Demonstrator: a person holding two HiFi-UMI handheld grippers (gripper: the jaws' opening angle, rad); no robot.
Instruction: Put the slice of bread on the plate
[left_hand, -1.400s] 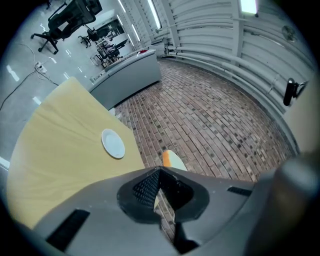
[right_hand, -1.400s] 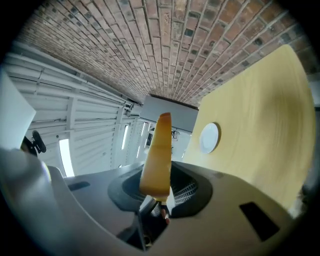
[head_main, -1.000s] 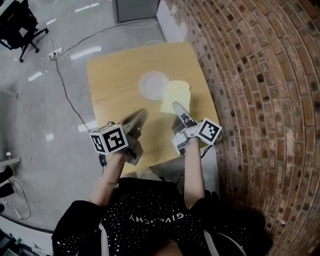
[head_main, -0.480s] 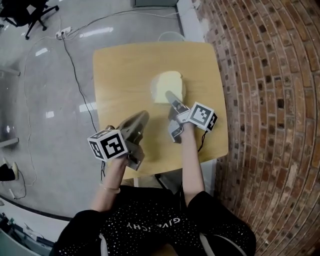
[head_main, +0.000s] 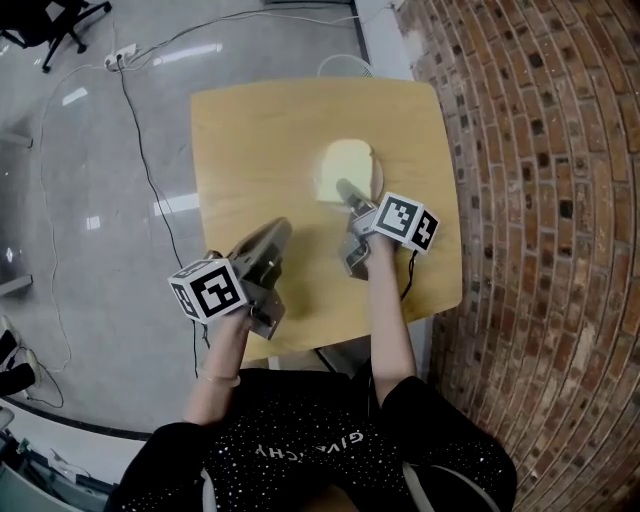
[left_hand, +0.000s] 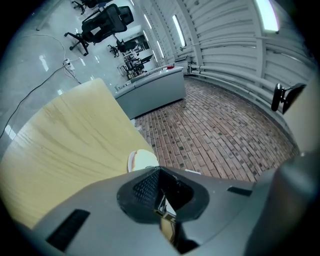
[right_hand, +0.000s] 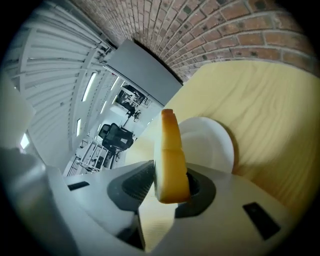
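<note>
A pale yellow slice of bread (head_main: 346, 168) hangs just over the white plate (head_main: 378, 176) at the far right of the wooden table (head_main: 250, 150), hiding most of it. My right gripper (head_main: 347, 189) is shut on the slice's near edge. In the right gripper view the slice (right_hand: 170, 155) stands edge-on between the pads of that gripper (right_hand: 170, 186), with the plate (right_hand: 212, 145) right behind and below it. My left gripper (head_main: 272, 237) hovers over the table's near left, apart from the plate, shut with nothing in it. Its own view (left_hand: 161, 200) shows the slice (left_hand: 145, 160) ahead.
A brick wall (head_main: 540, 200) runs close along the table's right side. Grey floor with cables (head_main: 130, 110) lies to the left, and an office chair (head_main: 60, 20) stands at the far left. A grey cabinet (left_hand: 155, 92) stands beyond the table.
My right gripper carried the slice from beside the plate to over it and came lower. The left gripper drifted a little and sank slightly.
</note>
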